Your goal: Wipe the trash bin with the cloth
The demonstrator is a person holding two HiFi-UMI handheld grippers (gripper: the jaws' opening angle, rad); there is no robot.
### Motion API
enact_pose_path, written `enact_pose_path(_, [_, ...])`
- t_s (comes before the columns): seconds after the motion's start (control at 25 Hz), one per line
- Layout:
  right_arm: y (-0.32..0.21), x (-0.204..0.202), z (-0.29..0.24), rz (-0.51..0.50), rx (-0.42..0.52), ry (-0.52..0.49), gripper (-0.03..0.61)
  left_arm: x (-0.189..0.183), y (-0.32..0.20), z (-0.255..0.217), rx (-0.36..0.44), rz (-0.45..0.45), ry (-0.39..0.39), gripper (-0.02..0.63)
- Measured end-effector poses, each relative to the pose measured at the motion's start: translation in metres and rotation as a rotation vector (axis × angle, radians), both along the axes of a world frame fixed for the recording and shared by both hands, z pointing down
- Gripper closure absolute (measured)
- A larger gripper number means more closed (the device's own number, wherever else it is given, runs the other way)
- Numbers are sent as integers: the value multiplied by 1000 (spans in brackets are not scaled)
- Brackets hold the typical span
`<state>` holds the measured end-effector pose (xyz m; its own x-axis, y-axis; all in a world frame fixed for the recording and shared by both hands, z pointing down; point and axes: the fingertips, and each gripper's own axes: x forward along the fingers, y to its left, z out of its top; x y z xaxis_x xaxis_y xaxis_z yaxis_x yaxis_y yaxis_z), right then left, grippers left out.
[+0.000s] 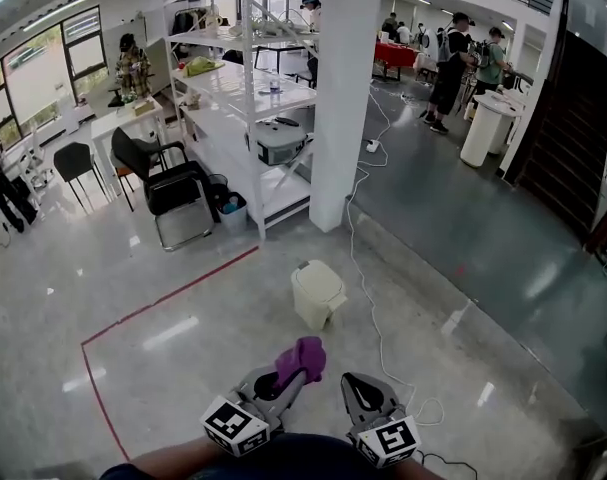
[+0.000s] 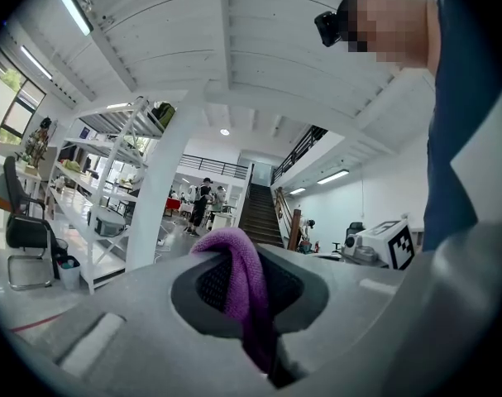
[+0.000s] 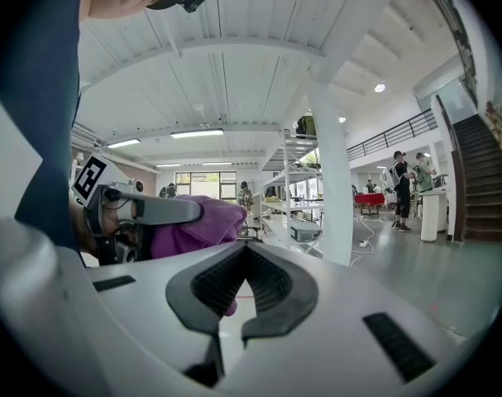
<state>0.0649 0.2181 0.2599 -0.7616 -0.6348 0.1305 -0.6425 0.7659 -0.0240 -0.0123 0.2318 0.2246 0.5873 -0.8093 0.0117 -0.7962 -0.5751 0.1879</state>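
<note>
A cream trash bin with a closed lid stands on the glossy floor a short way ahead of both grippers. Low in the head view, my left gripper is shut on a purple cloth, which bunches out past its tips toward the bin. In the left gripper view the cloth hangs pinched between the dark pads. My right gripper is beside it, shut and empty. In the right gripper view its jaws meet with nothing in them, and the left gripper with the cloth shows at left.
A white pillar and a white shelving rack stand beyond the bin. A black chair is at left. A white cable snakes past the bin's right side. Red tape marks the floor. People stand far back.
</note>
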Motion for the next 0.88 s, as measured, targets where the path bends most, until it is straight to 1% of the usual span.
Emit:
enact_pose_path(0.32, [-93, -47, -1, 88, 4, 14, 572, -56, -97, -1, 13, 45, 5, 591])
enact_pose_path(0.48, [-133, -68, -2, 134, 5, 15, 572, -79, -137, -3, 16, 81, 11, 591])
enact_pose_path(0.72, [-176, -98, 2, 197, -5, 30, 572, -113, -181, 5, -1, 133, 19, 591])
enact_pose_path(0.88, [-190, -110, 4, 207, -11, 38, 572, -123, -200, 9, -14, 152, 31, 591])
